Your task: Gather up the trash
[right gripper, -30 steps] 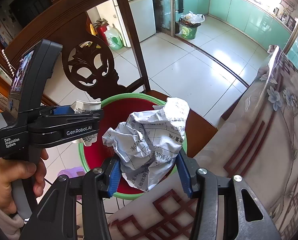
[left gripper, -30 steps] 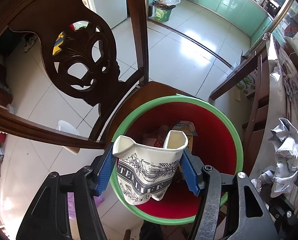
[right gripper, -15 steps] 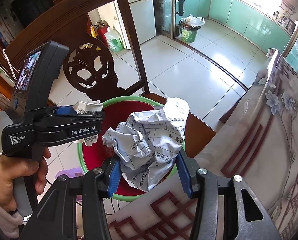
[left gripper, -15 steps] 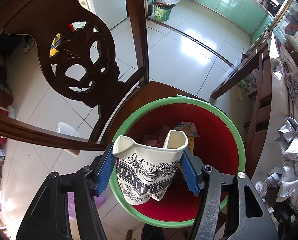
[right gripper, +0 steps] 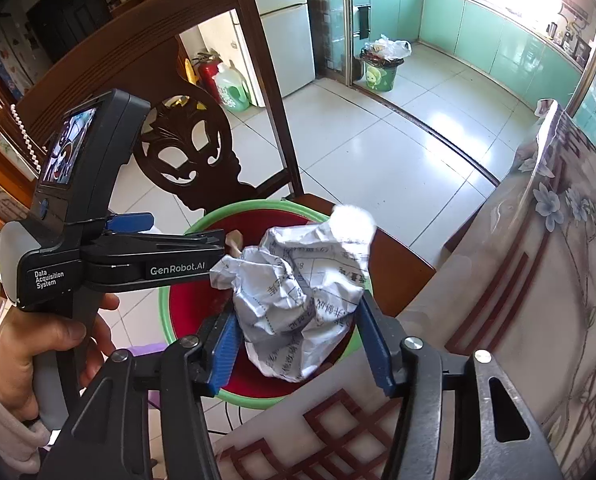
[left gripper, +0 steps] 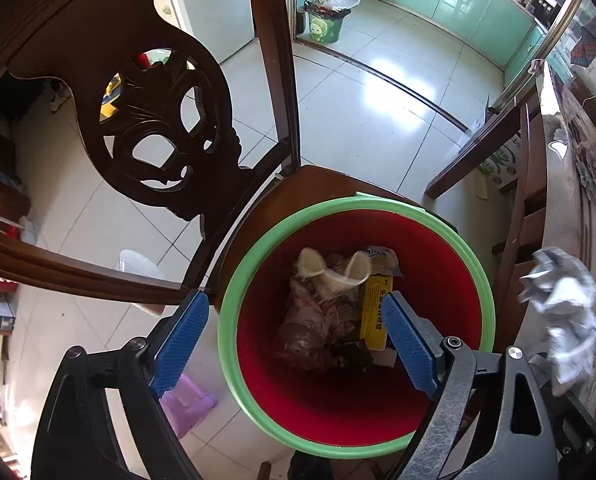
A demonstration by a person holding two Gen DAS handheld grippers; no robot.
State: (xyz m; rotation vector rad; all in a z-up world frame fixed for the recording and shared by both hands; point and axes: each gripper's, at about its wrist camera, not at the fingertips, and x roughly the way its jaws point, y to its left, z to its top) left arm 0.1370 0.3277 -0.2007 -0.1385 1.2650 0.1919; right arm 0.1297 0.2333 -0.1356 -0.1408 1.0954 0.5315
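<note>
Two sets of jaws are opening. My left gripper (left gripper: 293,340) is spread and empty above the bin (left gripper: 233,280); the paper cup (left gripper: 334,272) lies inside among the trash. My right gripper (right gripper: 302,346) is loosening around the crumpled paper (right gripper: 298,296), poised over the bin's near rim beside the tabletop (right gripper: 518,320) edge. I'd release only over the bin's middle.

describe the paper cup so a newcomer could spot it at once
Find the red bucket with a green rim on the wooden chair seat. The crushed paper cup lies inside, on the other trash, beside a yellow carton. Its pale, pinched-in mouth sets it apart.
</note>
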